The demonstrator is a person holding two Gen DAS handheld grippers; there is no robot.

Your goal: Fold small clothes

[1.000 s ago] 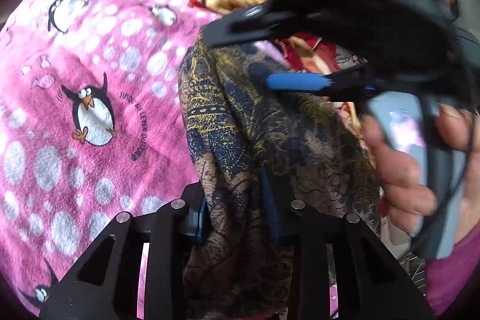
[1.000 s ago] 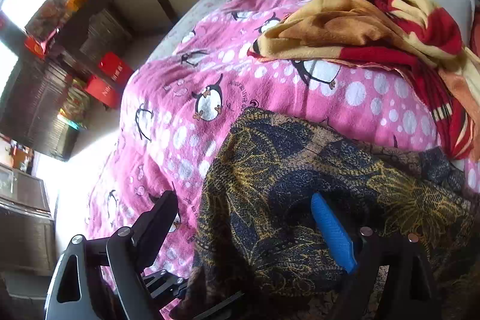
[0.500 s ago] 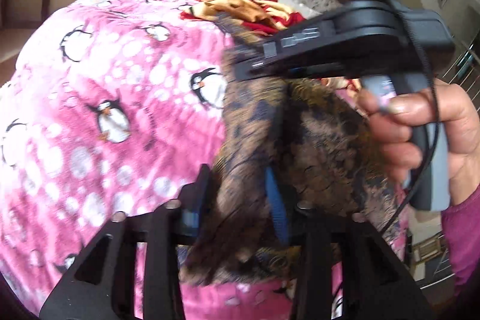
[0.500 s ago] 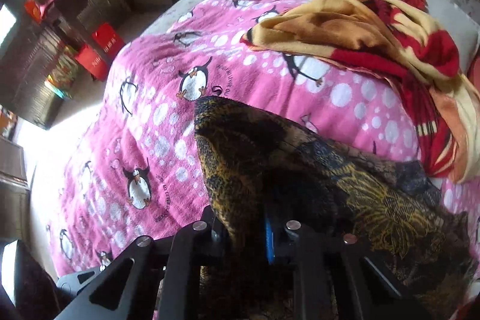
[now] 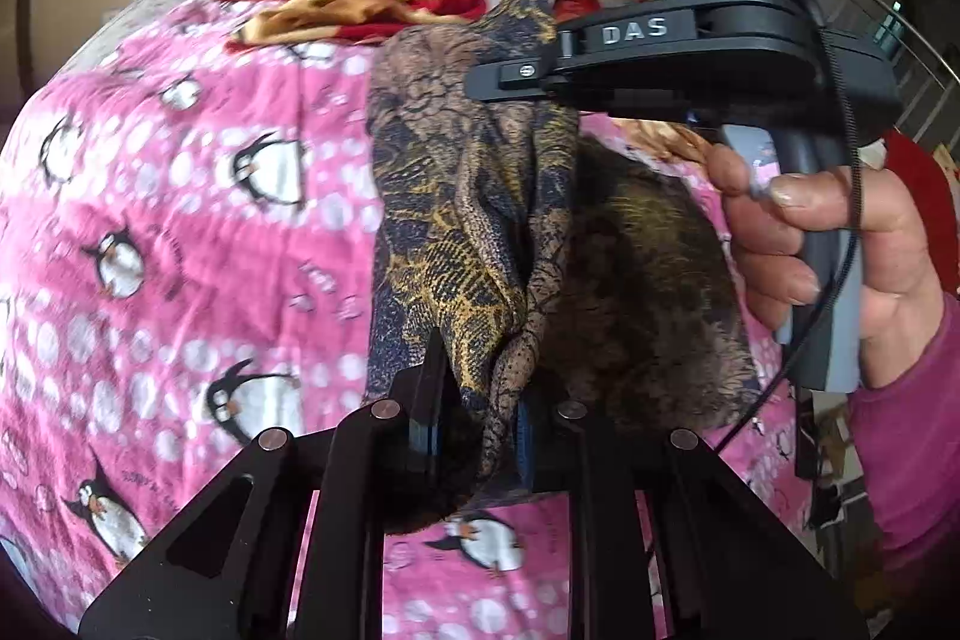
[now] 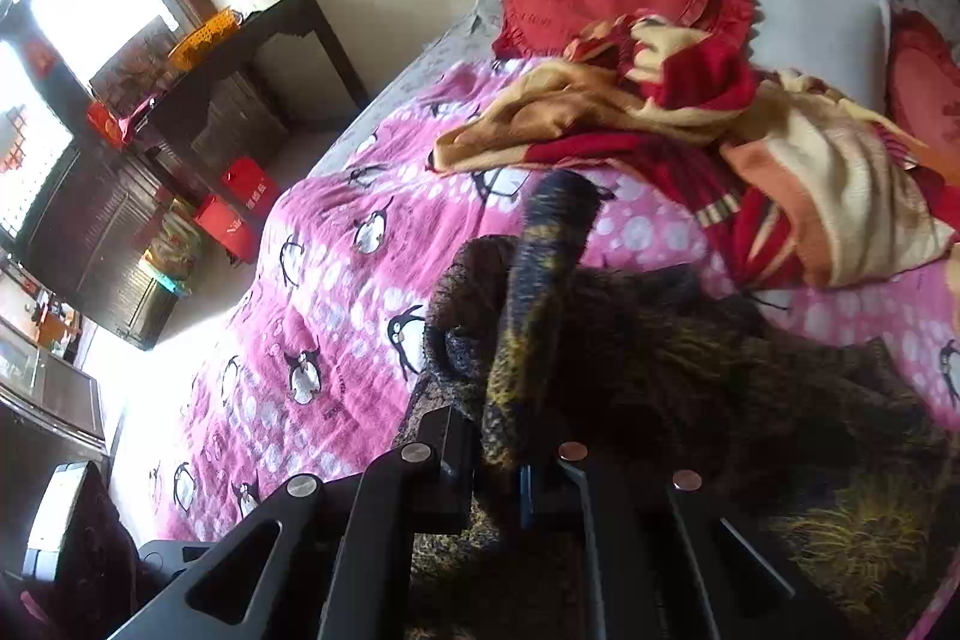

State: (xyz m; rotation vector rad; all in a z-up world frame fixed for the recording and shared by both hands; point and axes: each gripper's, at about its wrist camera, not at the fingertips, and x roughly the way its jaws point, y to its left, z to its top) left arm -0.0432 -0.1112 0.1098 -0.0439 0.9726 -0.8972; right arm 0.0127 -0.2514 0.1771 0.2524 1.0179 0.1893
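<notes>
We see one dark garment (image 5: 474, 196), navy and brown with a gold, lace-like print. In the left wrist view it hangs bunched in long vertical folds down the centre of the frame, narrowing to a gathered twist at the bottom centre. In the right wrist view the garment (image 6: 660, 370) fills the lower right, one rolled edge rising toward the centre.

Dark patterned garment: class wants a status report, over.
Left gripper closing on dark patterned garment. Right gripper closing on it too. Garment lifted over pink penguin blanket. Nothing blocking.
</notes>
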